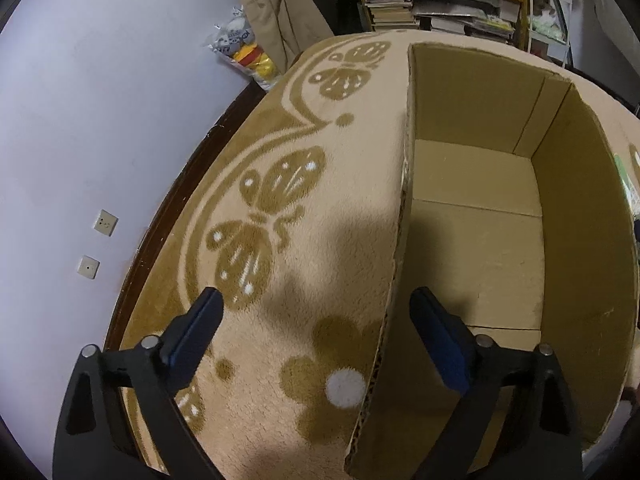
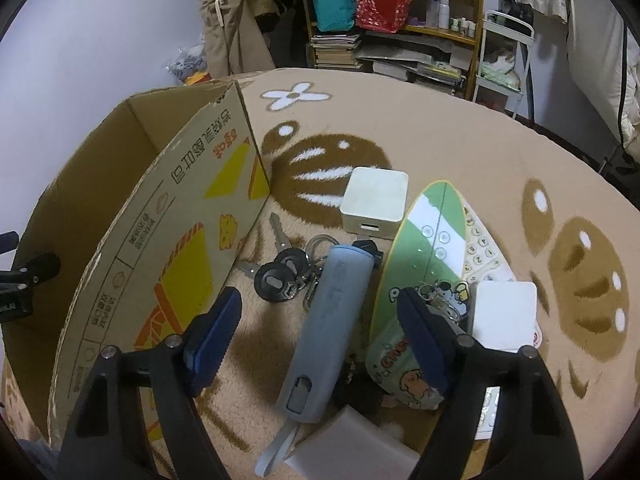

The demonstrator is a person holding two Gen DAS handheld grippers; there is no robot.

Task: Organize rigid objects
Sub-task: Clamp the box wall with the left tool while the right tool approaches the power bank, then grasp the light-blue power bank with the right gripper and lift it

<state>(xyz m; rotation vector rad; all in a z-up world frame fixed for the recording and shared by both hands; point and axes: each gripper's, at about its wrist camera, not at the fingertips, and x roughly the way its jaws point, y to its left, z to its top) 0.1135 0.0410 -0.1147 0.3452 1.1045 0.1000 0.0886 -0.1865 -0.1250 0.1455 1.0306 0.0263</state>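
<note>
the box [image 1: 480, 216] sits open and bare on the blanket [image 1: 304, 184], nothing in it yet, so this reads as the very start of the sorting: a first pick is being lined up. the left gripper [image 1: 316, 312] hangs over the box's near wall, jaws spread wide, one finger out over the blanket and the other inside the box, gripping nothing. over on the other side, the right gripper [image 2: 320, 316] is also wide open and empty, and it hovers right above the clutter lying just beside the box's printed outer wall. dead centre between its fingers lies the grey case [image 2: 324, 332], a long rounded thing running from about 6 o'clock up toward 12, strap end nearest the camera. at 11 o'clock from the case sits a bunch of keys [image 2: 286, 268], touching its far end. at 12 o'clock is a white cube [image 2: 374, 202], and from 1 to 4 o'clock a green card [image 2: 428, 232] lies flat with a small white block [image 2: 504, 314] on its near right corner; a charm sits by the right finger, too cluttered to read. my call: the case is the target, since the jaws already straddle it. the next move needs a drop straight down so the pads land on the case's long sides, clear of the key ring on the left and the card on the right, then a firm close, a lift, and a swing toward 9 o'clock over the box wall. the case looks smooth and rounded, so a grip near its middle seems safest.
</note>
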